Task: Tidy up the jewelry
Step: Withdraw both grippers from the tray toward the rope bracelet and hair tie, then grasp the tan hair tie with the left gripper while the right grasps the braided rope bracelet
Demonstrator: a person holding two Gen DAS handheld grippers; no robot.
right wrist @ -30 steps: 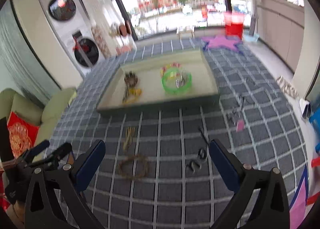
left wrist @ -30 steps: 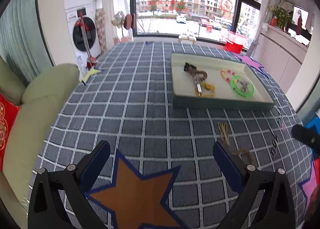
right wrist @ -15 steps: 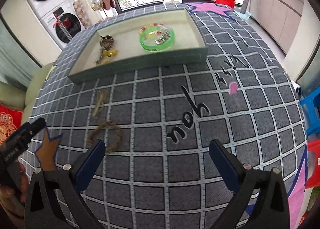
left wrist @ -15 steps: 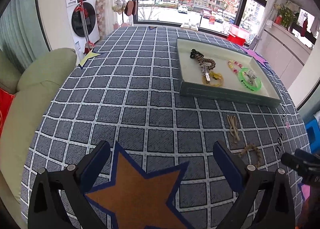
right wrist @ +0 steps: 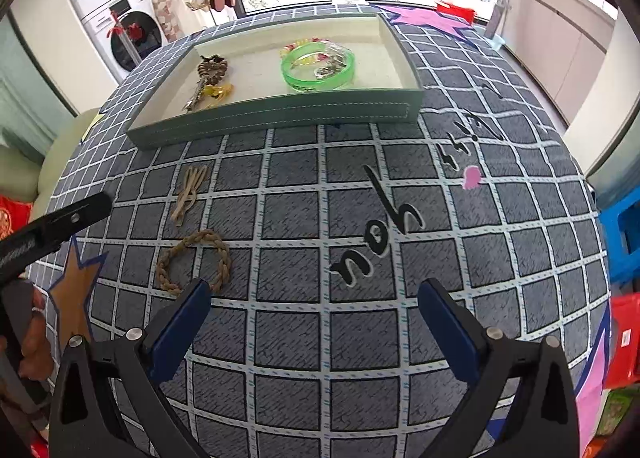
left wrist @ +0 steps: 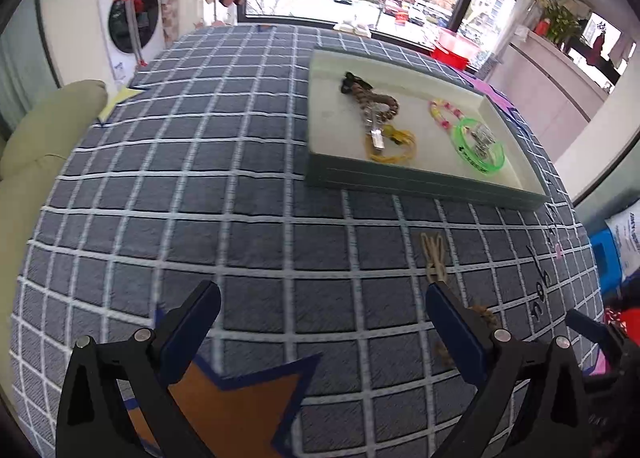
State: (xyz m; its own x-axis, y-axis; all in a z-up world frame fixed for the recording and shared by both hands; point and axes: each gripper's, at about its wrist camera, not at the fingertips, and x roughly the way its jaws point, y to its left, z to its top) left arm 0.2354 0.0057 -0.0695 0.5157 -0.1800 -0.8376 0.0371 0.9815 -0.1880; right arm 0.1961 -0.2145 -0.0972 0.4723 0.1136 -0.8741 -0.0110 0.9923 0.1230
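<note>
A green-sided tray (left wrist: 420,178) (right wrist: 280,116) sits on the checked tablecloth and holds a brown beaded strand (left wrist: 374,100) (right wrist: 212,68), a yellow cord (left wrist: 394,146), a pink bead bracelet (left wrist: 444,110) and a green bangle (left wrist: 478,152) (right wrist: 318,66). Loose on the cloth lie a tan string bundle (left wrist: 434,256) (right wrist: 188,192) and a braided rope bracelet (right wrist: 194,264) (left wrist: 482,314). My left gripper (left wrist: 322,324) hovers open over the cloth, the rope bracelet partly behind its right finger. My right gripper (right wrist: 314,318) is open, its left fingertip beside the rope bracelet.
The round table carries an orange star patch (left wrist: 236,410) near me and a pink star (right wrist: 420,20) behind the tray. A pale sofa (left wrist: 36,138) stands left, a washing machine (left wrist: 128,14) beyond, blue and red stools (right wrist: 624,242) at the right. A hand (right wrist: 28,342) holds the left gripper.
Both grippers have dropped lower and moved forward over the table. The rope bracelet now lies by the right gripper's left fingertip. The jaws stay open.
</note>
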